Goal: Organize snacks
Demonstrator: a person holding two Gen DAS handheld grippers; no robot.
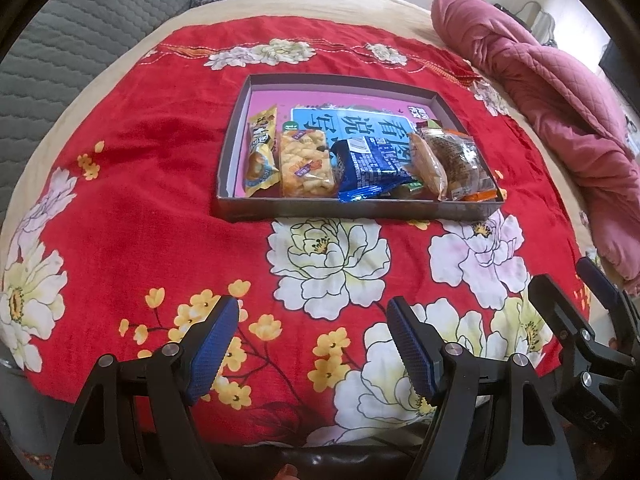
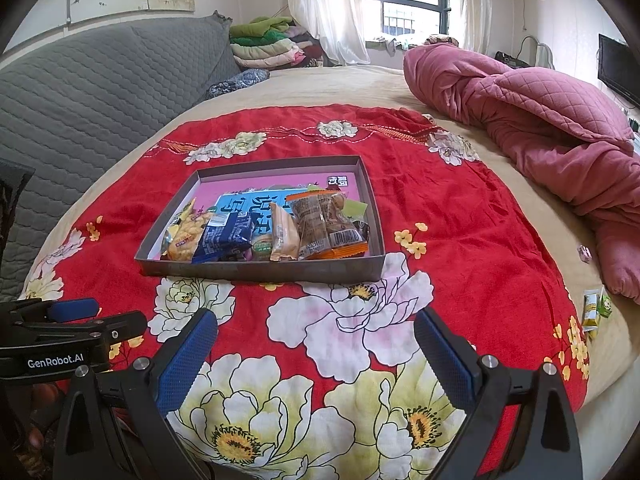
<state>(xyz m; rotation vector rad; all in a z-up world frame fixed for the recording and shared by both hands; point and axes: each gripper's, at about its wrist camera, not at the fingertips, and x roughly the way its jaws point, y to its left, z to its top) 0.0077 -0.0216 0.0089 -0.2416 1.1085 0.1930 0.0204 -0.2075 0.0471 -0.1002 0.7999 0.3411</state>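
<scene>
Box (image 2: 256, 270): near wall is hiding the packets' (image 2: 224, 236) lower ends.
Left gripper (image 1: 312, 344): fingers are standing spread, pinching nothing.
Right gripper (image 2: 316, 354): fingers are standing spread, pinching nothing.

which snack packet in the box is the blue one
The blue packet in the middle of the box, between the clear pack of yellow crisps and the tan wrapper; no other is blue.

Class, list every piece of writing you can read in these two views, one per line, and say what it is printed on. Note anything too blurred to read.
"GenRobot.AI": on the left tool, seen in the right wrist view.
"DAS", roughly: on the right tool, upside down, uncertain.
Large Chinese characters, upside down: on the blue panel lining the box; not reliably readable.
Small print on the blue packet and other snack wrappers: too blurred to read.
</scene>
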